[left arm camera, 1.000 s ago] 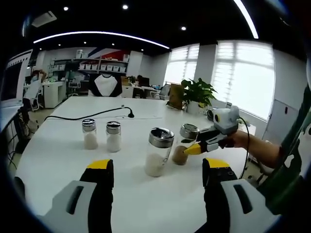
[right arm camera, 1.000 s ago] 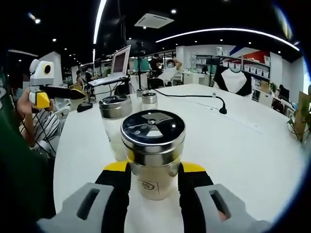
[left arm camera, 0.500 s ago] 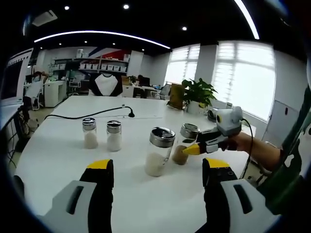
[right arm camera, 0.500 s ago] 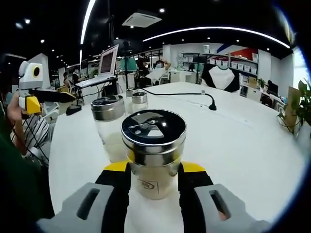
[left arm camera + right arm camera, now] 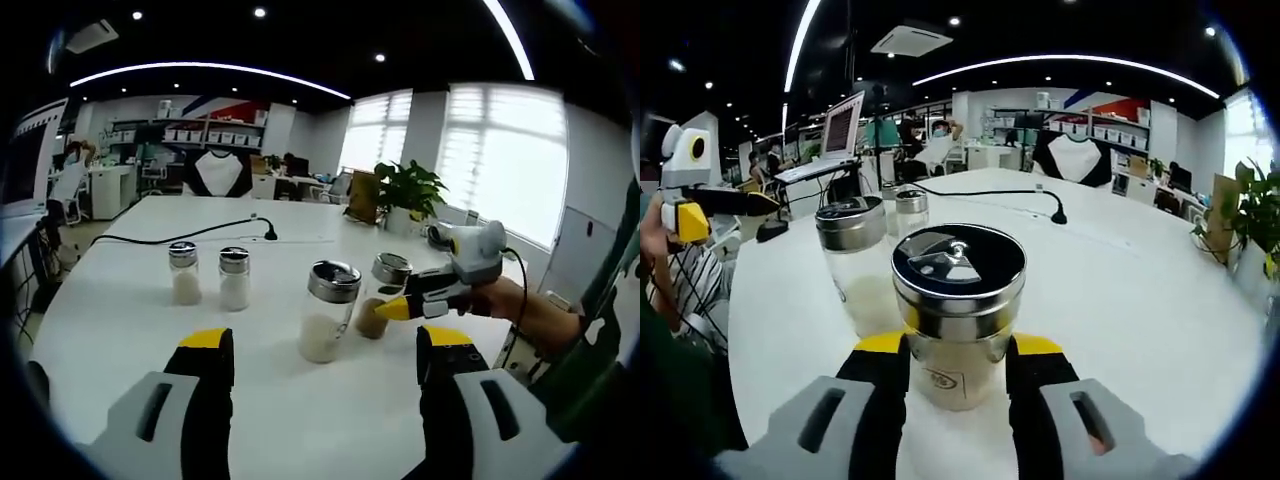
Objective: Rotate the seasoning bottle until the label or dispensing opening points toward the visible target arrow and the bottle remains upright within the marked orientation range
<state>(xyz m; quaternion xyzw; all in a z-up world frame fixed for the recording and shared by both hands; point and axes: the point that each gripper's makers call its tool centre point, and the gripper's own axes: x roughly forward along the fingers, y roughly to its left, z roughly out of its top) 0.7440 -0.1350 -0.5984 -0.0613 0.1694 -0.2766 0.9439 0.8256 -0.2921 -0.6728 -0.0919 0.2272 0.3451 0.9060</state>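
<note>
My right gripper [image 5: 958, 345] is shut on a glass seasoning bottle [image 5: 958, 290] that stands upright on the white table [image 5: 1120, 300]. Its steel lid with dispensing slots faces the camera. In the left gripper view the same bottle [image 5: 372, 318], holding brown seasoning, sits right of centre with the right gripper [image 5: 388, 306] clamped on it from the right. My left gripper [image 5: 327, 338] is held open, low and near, short of a taller bottle of white grains [image 5: 325, 312]. The left gripper [image 5: 715, 208] appears at the far left in the right gripper view.
Two small shakers [image 5: 183, 275] [image 5: 234, 280] stand at mid-left. A black cable [image 5: 190, 236] crosses the far tabletop. A potted plant [image 5: 408, 195] sits at the far right edge. A hand [image 5: 525, 305] holds the right gripper. People sit at desks behind.
The right gripper has swivelled with the seasoning bottle, so the room behind it has slid left in its view. In the left gripper view its handle has swung slightly right. The left gripper has stayed put.
</note>
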